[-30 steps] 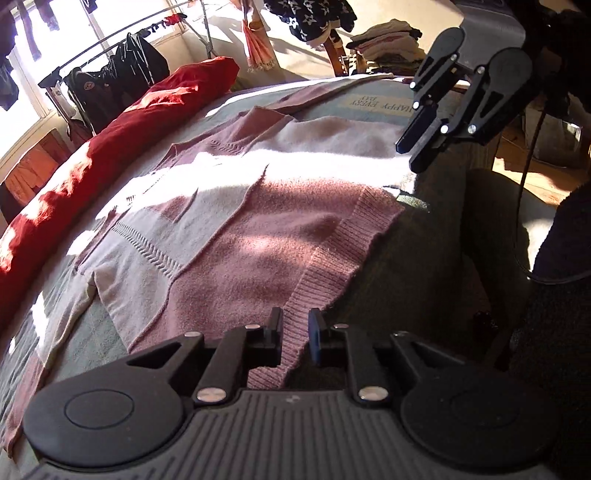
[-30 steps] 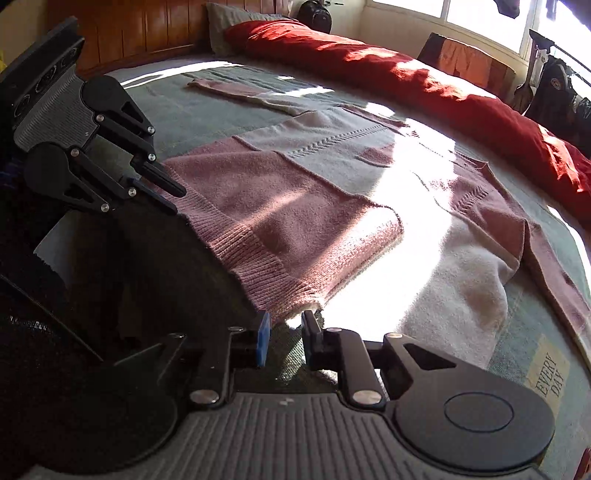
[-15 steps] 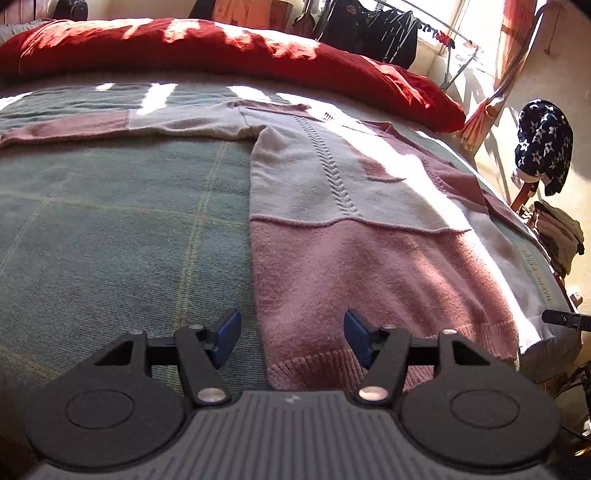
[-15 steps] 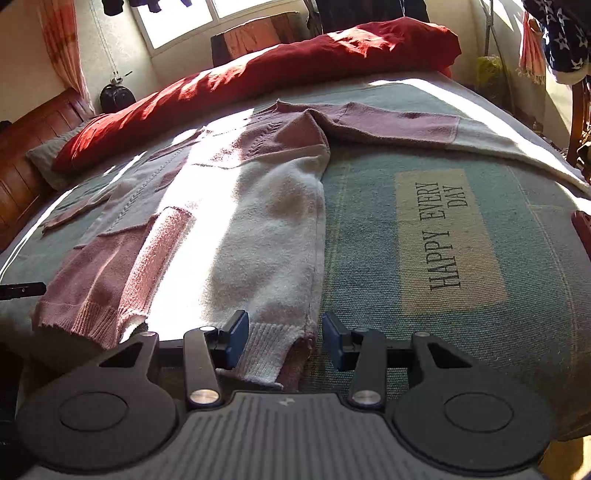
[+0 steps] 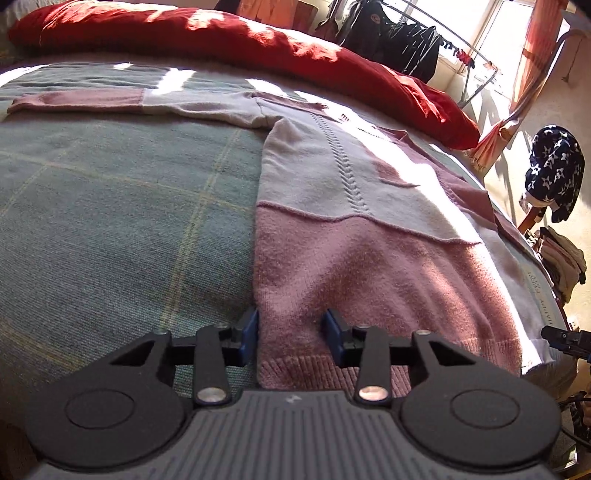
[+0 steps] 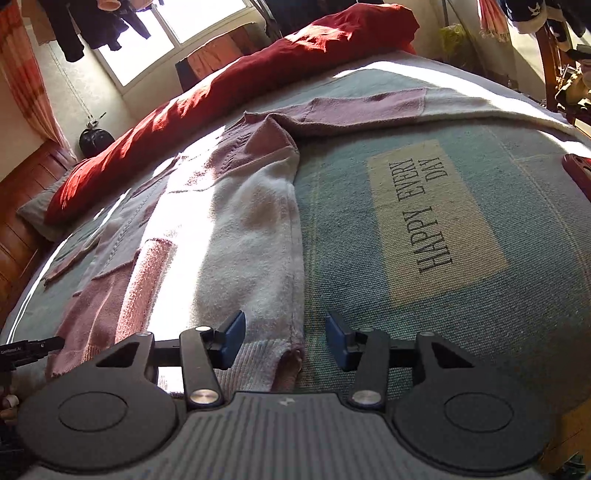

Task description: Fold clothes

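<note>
- Pink and pale grey knit sweater (image 5: 332,206) lies flat on the bed, filling the centre and right of the left wrist view; one sleeve runs out toward the upper left of that frame.
- Ribbed pink hem sits at the lower centre of the frame, just in front of the left gripper (image 5: 291,332).
- Left gripper: blue pads apart, set either side of the hem's left corner. Left pad at the sweater's side edge, right pad over the pink knit. Not clamped on the cloth.
- Right wrist view: same sweater (image 6: 251,221) runs from the lower centre up toward the upper centre of the frame, strong sun patch across the pale part. Other sleeve stretches toward the upper right.
- Right gripper (image 6: 286,339): pads spread wide, straddling the pale ribbed hem corner at the sweater's right edge. Nothing held.
- Green checked bedspread (image 5: 110,206) under the sweater; a cream patch with lettering (image 6: 436,218) reading "HAPPY EVERY DAY" lies right of centre in the right wrist view, beside the sweater and not touching it.
- Red duvet (image 5: 258,40) rolled along the far edge of the bed, across the top of both frames.
- Dark clothes on a drying rack (image 5: 391,33) at the upper right of the left wrist view, by the window.
- Tip of the other gripper shows at the right edge of the left wrist view and at the left edge of the right wrist view.
</note>
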Available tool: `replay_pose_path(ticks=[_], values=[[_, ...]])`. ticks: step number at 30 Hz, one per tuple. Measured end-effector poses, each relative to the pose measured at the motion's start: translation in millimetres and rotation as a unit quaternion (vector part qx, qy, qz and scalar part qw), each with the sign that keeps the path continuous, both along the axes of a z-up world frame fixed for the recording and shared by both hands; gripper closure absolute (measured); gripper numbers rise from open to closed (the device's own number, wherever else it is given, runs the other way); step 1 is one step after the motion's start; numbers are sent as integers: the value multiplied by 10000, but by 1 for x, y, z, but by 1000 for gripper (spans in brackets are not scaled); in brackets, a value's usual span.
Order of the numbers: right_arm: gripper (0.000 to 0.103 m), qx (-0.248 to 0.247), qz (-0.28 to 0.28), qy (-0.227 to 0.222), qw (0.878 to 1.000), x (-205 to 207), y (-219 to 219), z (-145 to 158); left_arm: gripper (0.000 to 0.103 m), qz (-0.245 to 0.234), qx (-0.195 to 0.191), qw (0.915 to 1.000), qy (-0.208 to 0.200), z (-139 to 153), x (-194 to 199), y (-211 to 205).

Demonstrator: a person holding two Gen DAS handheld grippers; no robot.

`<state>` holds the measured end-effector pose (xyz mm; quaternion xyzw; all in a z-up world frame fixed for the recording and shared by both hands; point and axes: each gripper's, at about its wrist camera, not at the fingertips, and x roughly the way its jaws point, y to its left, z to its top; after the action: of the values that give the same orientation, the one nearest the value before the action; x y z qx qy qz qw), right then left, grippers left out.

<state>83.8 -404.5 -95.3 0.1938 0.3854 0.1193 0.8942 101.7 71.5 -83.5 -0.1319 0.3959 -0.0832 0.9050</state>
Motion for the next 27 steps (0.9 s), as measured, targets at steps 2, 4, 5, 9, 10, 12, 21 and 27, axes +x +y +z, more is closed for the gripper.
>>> replay_pose_path(ticks=[2, 4, 5, 9, 10, 12, 21, 27], values=[[72, -214, 137, -18, 9997, 0, 12, 1, 71, -52, 277, 9996, -79, 2, -2, -7], [88, -629, 224, -47, 9978, 0, 22, 6, 79, -111, 480, 9987, -138, 7, -4, -11], [92, -704, 263, -72, 9971, 0, 24, 10, 85, -125, 509, 9985, -152, 10, -5, -10], [93, -954, 252, -151, 9950, -5, 18, 27, 89, -116, 703, 9973, -184, 20, -8, -2], [93, -1015, 233, -168, 9944, -6, 15, 32, 89, -139, 721, 9971, -220, 24, -7, -1], [94, -1170, 229, -17, 9929, -7, 9, 32, 89, -185, 756, 9965, -290, 31, -4, 1], [67, -1112, 498, -452, 9915, 22, 16, 69, 63, -659, 846, 9921, -650, 58, 36, -16], [65, -150, 645, -497, 9966, 118, 41, 62, 58, -1221, 659, 9875, -753, 52, 104, -67]])
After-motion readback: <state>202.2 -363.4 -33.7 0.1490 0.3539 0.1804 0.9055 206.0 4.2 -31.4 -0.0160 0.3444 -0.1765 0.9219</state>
